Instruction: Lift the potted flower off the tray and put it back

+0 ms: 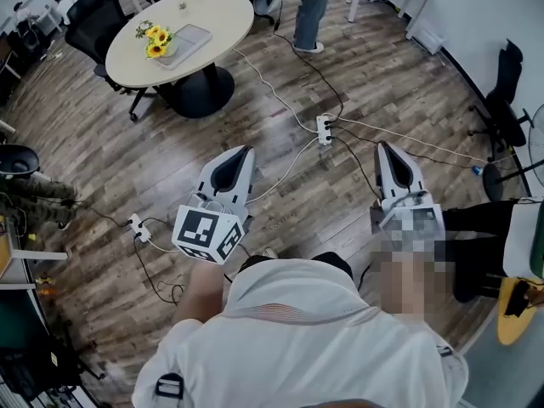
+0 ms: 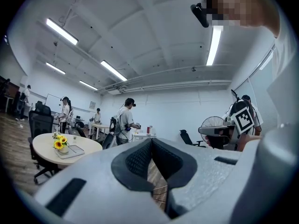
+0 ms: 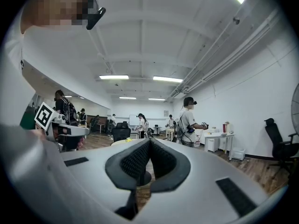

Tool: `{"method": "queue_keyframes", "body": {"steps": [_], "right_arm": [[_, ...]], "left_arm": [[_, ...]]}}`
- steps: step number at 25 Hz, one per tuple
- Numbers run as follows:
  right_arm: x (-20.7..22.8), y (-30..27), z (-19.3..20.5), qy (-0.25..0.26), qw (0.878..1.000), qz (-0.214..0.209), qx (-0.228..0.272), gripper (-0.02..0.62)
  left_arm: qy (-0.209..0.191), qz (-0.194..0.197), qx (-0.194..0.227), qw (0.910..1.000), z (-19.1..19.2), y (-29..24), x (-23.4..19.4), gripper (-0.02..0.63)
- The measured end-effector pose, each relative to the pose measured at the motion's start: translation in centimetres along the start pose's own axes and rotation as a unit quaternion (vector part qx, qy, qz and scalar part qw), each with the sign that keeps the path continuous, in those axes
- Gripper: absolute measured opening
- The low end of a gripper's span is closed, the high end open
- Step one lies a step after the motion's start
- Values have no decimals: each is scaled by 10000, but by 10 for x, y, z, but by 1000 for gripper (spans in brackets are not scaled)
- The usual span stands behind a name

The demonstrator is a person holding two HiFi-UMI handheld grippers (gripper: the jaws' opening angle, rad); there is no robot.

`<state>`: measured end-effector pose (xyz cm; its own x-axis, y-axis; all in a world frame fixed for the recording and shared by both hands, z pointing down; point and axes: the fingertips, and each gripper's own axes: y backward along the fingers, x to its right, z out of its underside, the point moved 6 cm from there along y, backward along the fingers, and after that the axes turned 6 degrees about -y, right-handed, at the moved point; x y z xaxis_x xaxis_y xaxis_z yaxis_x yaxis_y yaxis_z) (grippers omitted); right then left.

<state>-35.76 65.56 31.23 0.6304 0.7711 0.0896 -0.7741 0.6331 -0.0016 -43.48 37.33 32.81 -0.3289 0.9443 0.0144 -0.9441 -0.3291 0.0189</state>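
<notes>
The wooden floor (image 1: 102,143) takes up most of what I can see from here, with white and black cables trailing across it to a white power strip (image 1: 324,129). Across the room stands the round, pale bench (image 1: 212,15) on its dark pedestal, a black office chair (image 1: 93,15) drawn up at its far side and someone's legs (image 1: 310,11) just beyond it. Nearer to me, the person in the white shirt (image 1: 297,330) holds both tools out level, well short of the bench. The left tongs (image 1: 246,150) are clenched with nothing in them; the left gripper view shows the dark pads meeting at the tip with only floor behind. The right tongs (image 1: 384,146) are clenched and empty too — their pads are pressed together in the right gripper view. On the bench lies the grey tray (image 1: 189,41), flat and near the edge facing the person. The potted flower (image 1: 155,41) — yellow sunflowers over green leaves — is at the tray's left end in the head view; from the left gripper view the pot seems to rest on the tray's corner, though it is too small to be sure.
</notes>
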Motion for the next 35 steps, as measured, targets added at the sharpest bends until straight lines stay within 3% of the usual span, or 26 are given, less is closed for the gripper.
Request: {"method": "queue_keyframes", "body": {"steps": [7, 15, 29, 35], "right_arm": [[-29, -46, 16, 109, 9996, -165, -201, 2], [-10, -135, 22, 41, 9986, -469, -225, 2], [137, -346, -4, -195, 9920, -1218, -253, 2], [186, -419, 1, -231, 9872, -1533, -365, 2]], "left_arm": [[99, -71, -109, 9999, 18, 6, -46, 5], [88, -366, -238, 9990, 28, -41, -100, 5], [-60, -1218, -247, 9922, 0, -239, -172, 6], [-63, -1683, -308, 9852, 8, -294, -195, 6]]}}
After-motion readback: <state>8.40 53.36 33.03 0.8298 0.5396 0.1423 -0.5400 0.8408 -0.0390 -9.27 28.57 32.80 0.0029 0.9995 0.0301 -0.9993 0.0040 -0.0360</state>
